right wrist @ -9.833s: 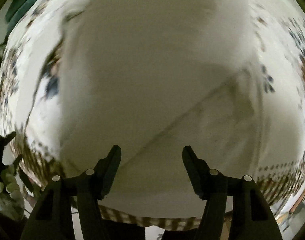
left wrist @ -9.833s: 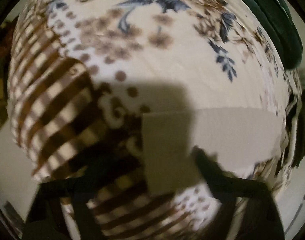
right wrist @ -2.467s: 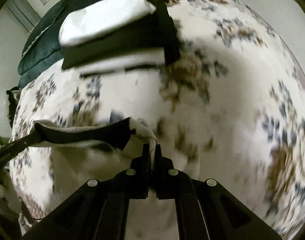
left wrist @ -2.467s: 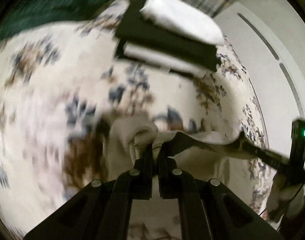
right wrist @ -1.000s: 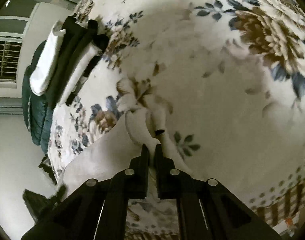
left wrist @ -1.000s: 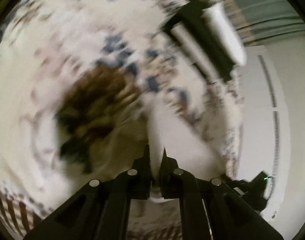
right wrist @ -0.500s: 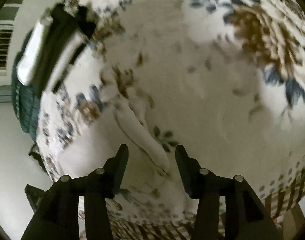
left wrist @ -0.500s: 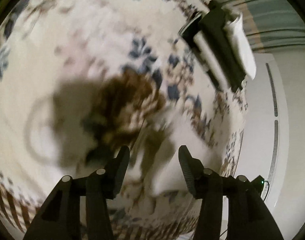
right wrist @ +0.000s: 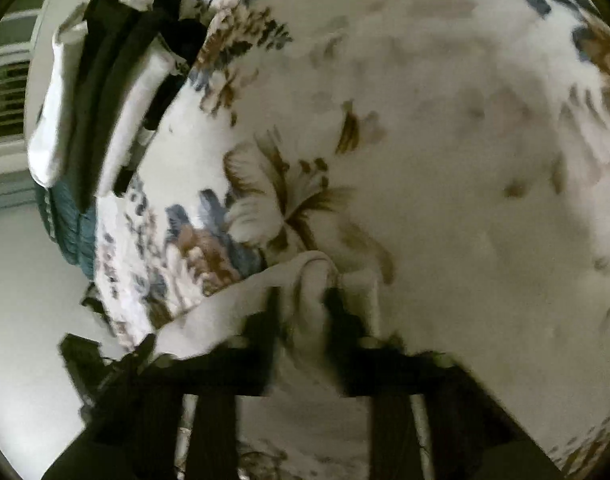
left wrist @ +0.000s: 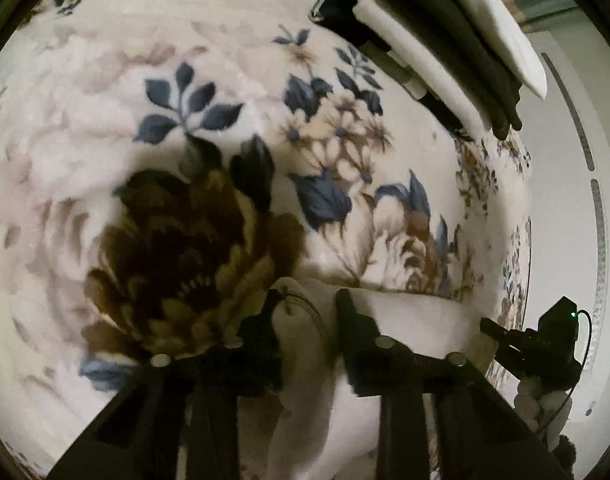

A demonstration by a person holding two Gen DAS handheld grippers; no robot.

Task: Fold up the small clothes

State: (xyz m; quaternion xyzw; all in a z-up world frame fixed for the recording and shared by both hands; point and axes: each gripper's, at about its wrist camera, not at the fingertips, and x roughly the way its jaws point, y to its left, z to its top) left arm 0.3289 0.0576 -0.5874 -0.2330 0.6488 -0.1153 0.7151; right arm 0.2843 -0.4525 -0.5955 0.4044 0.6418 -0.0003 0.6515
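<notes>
A: Flowered blanket (left wrist: 209, 92) covers the whole surface; stack of folded clothes (left wrist: 445, 28) sits at the far edge.

B: And the white garment (left wrist: 409, 320)?

A: Lying on the blanket at the near edge, bunched. Left gripper (left wrist: 305, 304) spread, fingers either side of one fold. Right gripper (right wrist: 301, 304) also spread, straddling another bunched fold.

Both the left claw (left wrist: 308, 312) and right claw (right wrist: 301, 312) hang low, fingers spread apart.
</notes>
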